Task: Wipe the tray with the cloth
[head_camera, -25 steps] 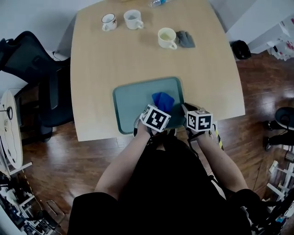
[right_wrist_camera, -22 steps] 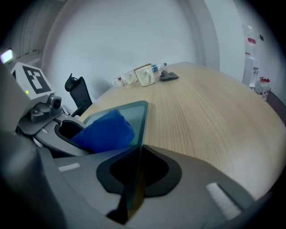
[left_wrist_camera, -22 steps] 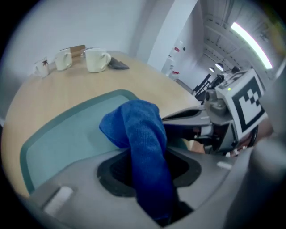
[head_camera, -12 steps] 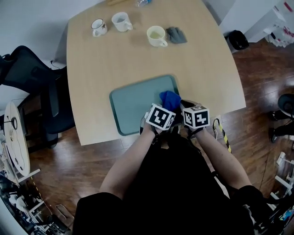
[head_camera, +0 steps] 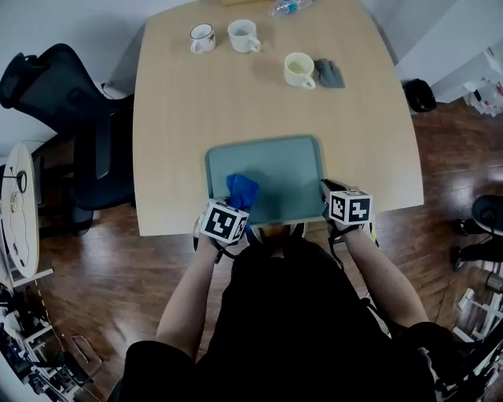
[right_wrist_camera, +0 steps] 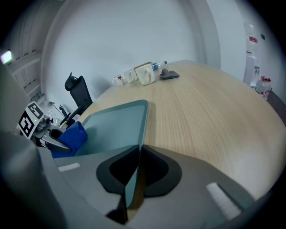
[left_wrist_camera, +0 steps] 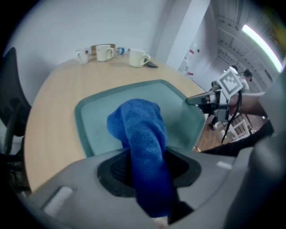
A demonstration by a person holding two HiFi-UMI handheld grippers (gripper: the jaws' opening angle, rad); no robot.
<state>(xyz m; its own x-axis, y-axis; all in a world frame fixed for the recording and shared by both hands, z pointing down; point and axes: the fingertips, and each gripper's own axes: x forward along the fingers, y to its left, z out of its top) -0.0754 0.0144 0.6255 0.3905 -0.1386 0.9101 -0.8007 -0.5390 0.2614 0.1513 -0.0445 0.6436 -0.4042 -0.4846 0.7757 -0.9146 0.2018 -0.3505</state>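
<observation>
A teal tray point(head_camera: 275, 169) lies on the wooden table near its front edge; it also fills the middle of the left gripper view, tray point(left_wrist_camera: 176, 105), and runs off to the left in the right gripper view, tray point(right_wrist_camera: 116, 123). My left gripper point(head_camera: 236, 206) is shut on a bunched blue cloth point(head_camera: 241, 191) that rests on the tray's near left corner; the cloth point(left_wrist_camera: 143, 143) hangs thick between the jaws. My right gripper point(head_camera: 330, 196) is shut on the tray's near right rim point(right_wrist_camera: 134, 179), which runs edge-on between its jaws. The cloth point(right_wrist_camera: 69, 138) shows at the left there.
At the far end of the table stand two small cups point(head_camera: 203, 37) point(head_camera: 244, 35), a larger mug point(head_camera: 299, 70), a grey rag point(head_camera: 329, 73) and a lying bottle point(head_camera: 287, 7). A black office chair point(head_camera: 71, 118) stands at the table's left.
My left gripper has swept the blue cloth leftward across the tray, from beside the right gripper to the near left corner. The right gripper has kept its hold on the rim.
</observation>
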